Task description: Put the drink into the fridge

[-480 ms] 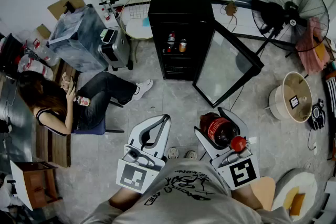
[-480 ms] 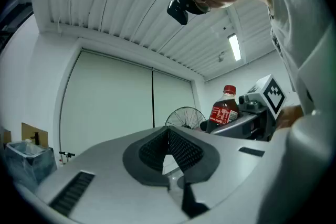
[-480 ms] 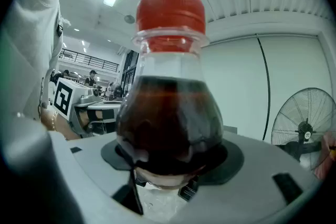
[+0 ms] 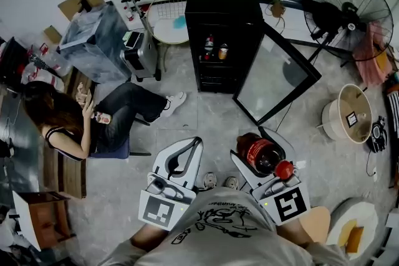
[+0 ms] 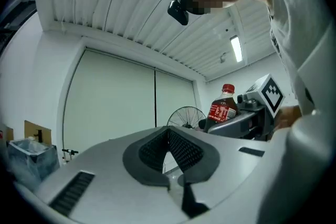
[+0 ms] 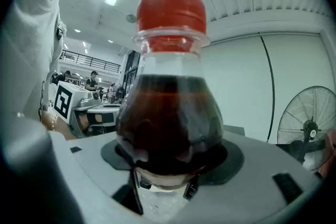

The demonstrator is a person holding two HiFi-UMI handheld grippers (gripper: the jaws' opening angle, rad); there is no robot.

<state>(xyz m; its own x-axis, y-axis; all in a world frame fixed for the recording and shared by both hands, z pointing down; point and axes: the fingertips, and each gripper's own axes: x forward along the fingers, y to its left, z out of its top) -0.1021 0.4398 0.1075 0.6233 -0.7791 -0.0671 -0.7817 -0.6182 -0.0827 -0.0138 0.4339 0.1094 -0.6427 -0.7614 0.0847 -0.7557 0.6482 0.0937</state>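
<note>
The drink is a cola bottle with a red cap. It lies between the fingers of my right gripper, which is shut on its body, cap toward me. In the right gripper view the bottle fills the middle, standing in the jaws. My left gripper is beside it on the left, its fingertips together with nothing between them. From the left gripper view the bottle shows at the right. The black fridge stands ahead on the floor, its glass door swung open to the right.
Two drinks stand on a fridge shelf. A person sits on a chair at the left. A standing fan is at the back right, with a round tub below it. A wooden stool stands near left.
The fridge and the room around it have slid slightly right and down in the head view. Both grippers sit as before, and the bottle stays gripped.
</note>
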